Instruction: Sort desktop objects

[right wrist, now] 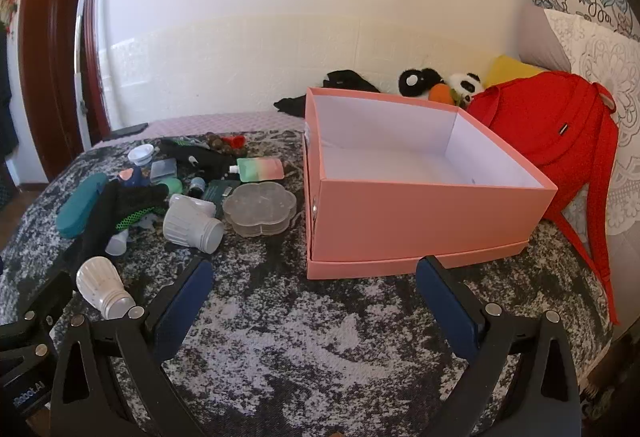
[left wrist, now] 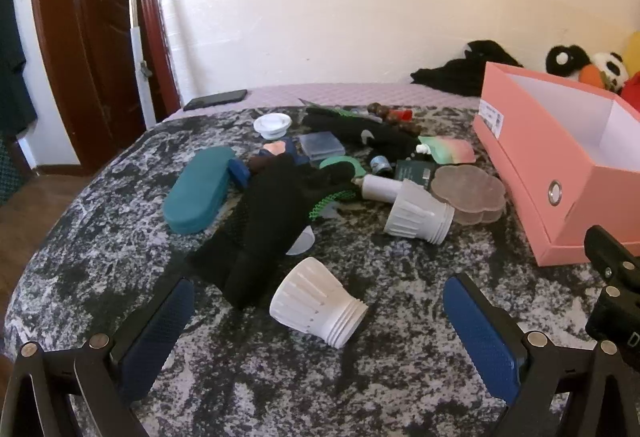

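Bedroom with cream wall, dark red door frame (left wrist: 80, 49) at left, and black-and-grey mottled cloth (left wrist: 400, 317) over the surface. Left gripper (left wrist: 320, 321) low over the cloth, blue-padded fingers (left wrist: 160, 329) spread wide, nothing between them except a white ribbed bulb base (left wrist: 316, 303) lying on its side just ahead, untouched. Right gripper (right wrist: 314, 303) likewise spread wide and holding nothing, facing the pink box (right wrist: 424, 213). Box open, white inside, apparently bare, sitting on its pink lid at the right side of the cloth. Clutter heaped left of the box: second white bulb base (left wrist: 418, 213) on its side, touching a clear flower-shaped case (left wrist: 470, 193) just beside the box; black glove (left wrist: 276, 217) with green mesh trim draped across the middle; teal glasses case (left wrist: 198, 189) at the left edge of the heap; white tube (left wrist: 380, 187) behind the second bulb base; clear square case (left wrist: 322, 145), white round cap (left wrist: 272, 125), green-and-pink pouch (left wrist: 452, 151) and brown beads (left wrist: 384, 113) farther back. Black phone (left wrist: 216, 99) on lilac bedding behind. Red backpack (right wrist: 552, 125) leaning right of the box, plush toys (right wrist: 440, 85) against the wall.
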`<action>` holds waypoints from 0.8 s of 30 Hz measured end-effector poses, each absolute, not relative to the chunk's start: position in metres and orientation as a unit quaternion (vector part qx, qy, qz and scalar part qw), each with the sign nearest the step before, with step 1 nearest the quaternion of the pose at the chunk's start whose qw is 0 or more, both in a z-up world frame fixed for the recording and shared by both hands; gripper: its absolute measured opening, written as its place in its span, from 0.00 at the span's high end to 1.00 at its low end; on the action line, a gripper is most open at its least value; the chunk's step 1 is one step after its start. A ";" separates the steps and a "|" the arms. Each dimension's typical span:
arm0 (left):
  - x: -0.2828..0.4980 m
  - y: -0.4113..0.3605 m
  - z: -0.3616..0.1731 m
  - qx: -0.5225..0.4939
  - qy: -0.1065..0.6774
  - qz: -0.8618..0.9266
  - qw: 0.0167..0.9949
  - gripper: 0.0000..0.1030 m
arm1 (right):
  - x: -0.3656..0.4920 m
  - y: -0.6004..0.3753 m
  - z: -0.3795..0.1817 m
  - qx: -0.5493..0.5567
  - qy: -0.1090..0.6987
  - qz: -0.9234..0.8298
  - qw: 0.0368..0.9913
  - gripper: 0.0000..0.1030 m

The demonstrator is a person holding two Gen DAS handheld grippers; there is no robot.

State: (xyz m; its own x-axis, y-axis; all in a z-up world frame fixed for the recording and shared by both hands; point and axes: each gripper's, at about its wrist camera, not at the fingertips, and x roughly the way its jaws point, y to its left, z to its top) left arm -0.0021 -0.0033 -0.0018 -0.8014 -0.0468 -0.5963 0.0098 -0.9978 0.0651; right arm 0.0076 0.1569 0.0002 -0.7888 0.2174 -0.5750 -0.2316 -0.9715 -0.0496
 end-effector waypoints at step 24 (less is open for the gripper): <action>-0.001 -0.005 -0.001 0.311 -0.026 -0.950 0.015 0.00 | 0.008 0.157 0.003 -0.300 0.012 0.946 0.121 0.00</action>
